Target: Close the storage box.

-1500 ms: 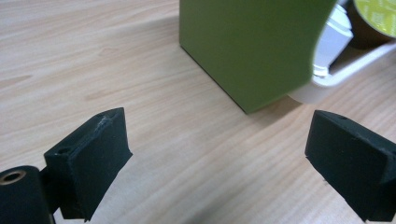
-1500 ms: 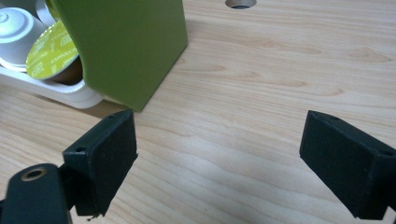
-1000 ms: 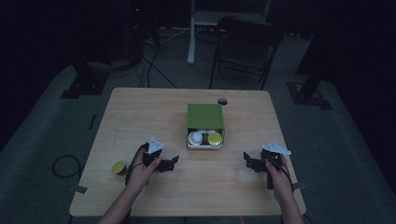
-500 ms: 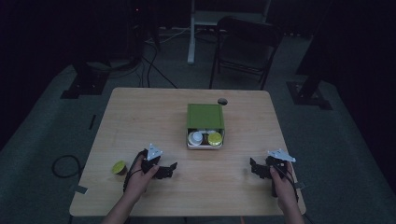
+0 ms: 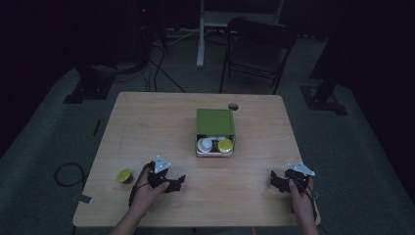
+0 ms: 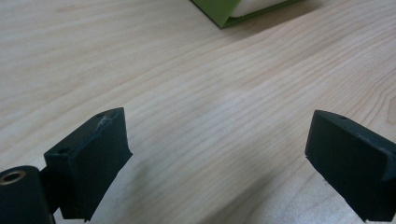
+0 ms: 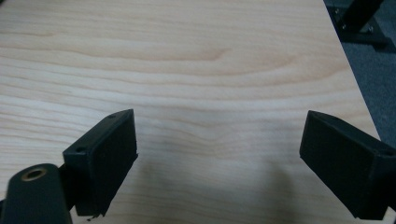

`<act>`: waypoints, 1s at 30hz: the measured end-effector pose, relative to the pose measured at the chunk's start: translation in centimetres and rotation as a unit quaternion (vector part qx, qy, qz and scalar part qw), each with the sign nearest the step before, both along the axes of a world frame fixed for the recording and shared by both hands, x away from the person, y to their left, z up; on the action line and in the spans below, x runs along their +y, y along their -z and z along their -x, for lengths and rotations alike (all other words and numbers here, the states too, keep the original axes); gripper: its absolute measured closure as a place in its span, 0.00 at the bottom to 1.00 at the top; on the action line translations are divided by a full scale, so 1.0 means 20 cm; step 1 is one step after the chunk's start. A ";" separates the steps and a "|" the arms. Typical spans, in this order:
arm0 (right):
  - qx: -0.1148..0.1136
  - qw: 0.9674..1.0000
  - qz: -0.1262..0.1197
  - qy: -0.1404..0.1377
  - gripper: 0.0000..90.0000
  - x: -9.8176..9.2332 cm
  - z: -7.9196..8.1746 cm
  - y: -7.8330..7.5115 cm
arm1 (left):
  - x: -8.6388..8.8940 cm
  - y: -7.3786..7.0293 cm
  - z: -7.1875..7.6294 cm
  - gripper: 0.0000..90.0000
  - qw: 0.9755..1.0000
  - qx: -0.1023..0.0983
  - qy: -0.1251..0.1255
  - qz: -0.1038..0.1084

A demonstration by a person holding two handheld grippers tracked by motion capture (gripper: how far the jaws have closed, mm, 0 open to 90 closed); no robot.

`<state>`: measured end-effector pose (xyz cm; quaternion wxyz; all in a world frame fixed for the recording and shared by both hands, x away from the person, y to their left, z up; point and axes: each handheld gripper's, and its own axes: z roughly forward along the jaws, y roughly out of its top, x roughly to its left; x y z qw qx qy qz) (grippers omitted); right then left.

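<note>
In the left gripper view, the left gripper [image 6: 219, 154] has its two black jaws spread wide with nothing between them, just bare wood grain of the table [image 6: 187, 84]. They point low across the tabletop toward a corner of the green box [image 6: 233, 11] at the top of that view. In the right gripper view, the right gripper [image 7: 219, 158] also stands wide open and empty, angled down over the table near its edge.

In the high view, the left hand [image 5: 147, 188] wraps its gripper from behind near the front of the table, forearm entering from the bottom edge. A small yellow-green capsule [image 5: 125, 175] lies just beside it, on its outer side. The right hand [image 5: 299, 191] sits near the table's front right corner. The green box [image 5: 215, 131] is at mid-table, well apart from both, open toward the person with a white capsule [image 5: 205, 145] and a yellow capsule [image 5: 225, 145] inside.
</note>
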<state>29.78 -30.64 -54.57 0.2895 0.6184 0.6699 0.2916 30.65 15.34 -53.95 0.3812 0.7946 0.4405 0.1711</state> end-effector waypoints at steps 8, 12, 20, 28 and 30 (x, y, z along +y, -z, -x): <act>0.013 1.000 0.001 0.002 0.12 -0.01 0.00 0.02 | -0.01 0.02 0.03 0.07 1.000 0.011 -0.007 -0.010; 0.018 1.000 -0.007 0.000 0.12 -0.02 -0.01 0.02 | -0.01 0.03 0.04 0.07 1.000 0.016 -0.009 -0.025; 0.023 0.999 -0.020 -0.017 0.12 -0.02 -0.01 0.03 | 0.02 0.03 0.07 0.07 0.999 0.020 -0.003 -0.045; 0.022 0.999 -0.019 -0.036 0.12 -0.02 -0.02 0.03 | 0.03 0.04 0.07 0.07 0.998 0.017 -0.009 -0.058; 0.022 0.999 -0.019 -0.040 0.12 -0.02 -0.02 0.03 | 0.04 0.04 0.07 0.07 0.998 0.018 -0.026 -0.057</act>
